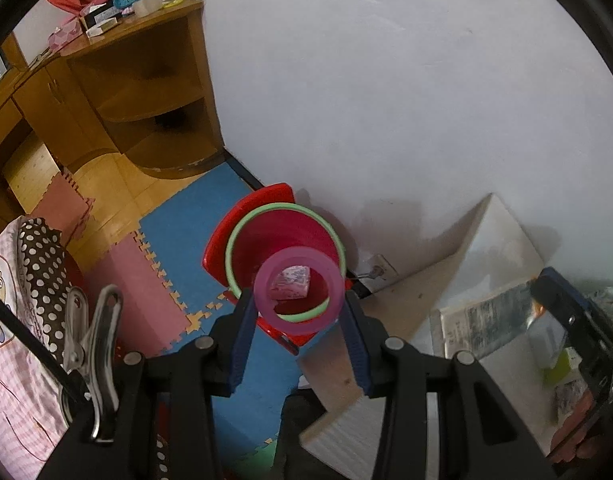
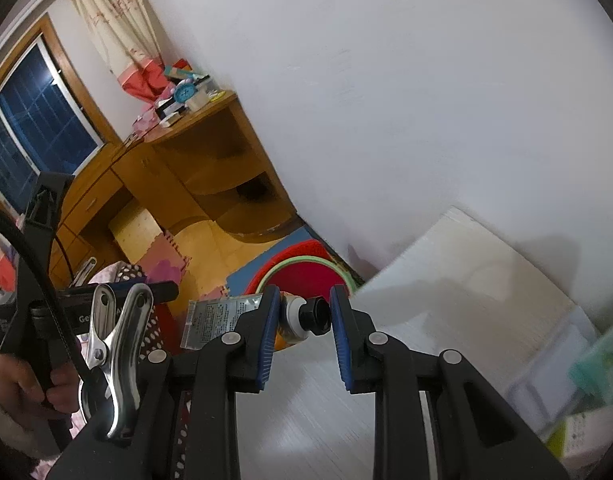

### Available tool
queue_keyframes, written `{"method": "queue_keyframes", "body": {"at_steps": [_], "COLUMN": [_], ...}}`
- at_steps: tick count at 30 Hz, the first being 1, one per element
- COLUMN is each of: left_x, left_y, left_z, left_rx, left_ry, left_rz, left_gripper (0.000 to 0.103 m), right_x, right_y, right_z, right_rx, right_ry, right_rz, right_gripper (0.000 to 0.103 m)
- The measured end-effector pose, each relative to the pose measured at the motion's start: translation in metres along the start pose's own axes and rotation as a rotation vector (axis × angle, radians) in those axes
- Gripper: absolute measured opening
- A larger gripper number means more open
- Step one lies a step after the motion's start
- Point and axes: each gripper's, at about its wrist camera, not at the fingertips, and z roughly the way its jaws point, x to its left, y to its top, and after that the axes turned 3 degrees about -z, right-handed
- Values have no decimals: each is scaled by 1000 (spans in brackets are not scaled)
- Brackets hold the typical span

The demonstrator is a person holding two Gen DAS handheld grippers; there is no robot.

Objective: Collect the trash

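Note:
My left gripper (image 1: 299,300) is shut on a purple ring-shaped roll (image 1: 302,254), held over a red bin with a green rim (image 1: 282,232). The bin stands on a red stool by the wall. Through the ring I see a pink patterned packet (image 1: 290,282) lying inside the bin. My right gripper (image 2: 305,300) is shut on a squeezed tube (image 2: 218,320) with a black cap (image 2: 314,316), held crosswise over the white table's edge (image 2: 466,280). The red bin (image 2: 306,276) shows just beyond it. In the left wrist view the tube (image 1: 486,320) appears blurred at the right.
A wooden corner desk (image 1: 146,92) with clutter on top stands at the back left. Blue and pink foam mats (image 1: 178,240) cover the floor. Polka-dot and pink bedding (image 1: 34,264) lies at the left. Papers and packets (image 2: 586,380) sit on the table's right side.

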Motion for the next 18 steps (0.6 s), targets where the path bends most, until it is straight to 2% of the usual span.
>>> {"method": "queue_keyframes", "body": {"at_steps": [13,18], "left_x": [33,40], "left_y": [27,37], "left_z": [42,60], "left_rx": [26,38], "left_ry": [-22,-41], "left_rz": [-41,-52], "left_gripper": [44,44], "right_x": [52,63], "right_y": [55,71], "right_z": [58,89], "right_rx": [12,50], "right_ry": [-26,-22], "right_rz": [-137,-167], "right_gripper": [26,26]}}
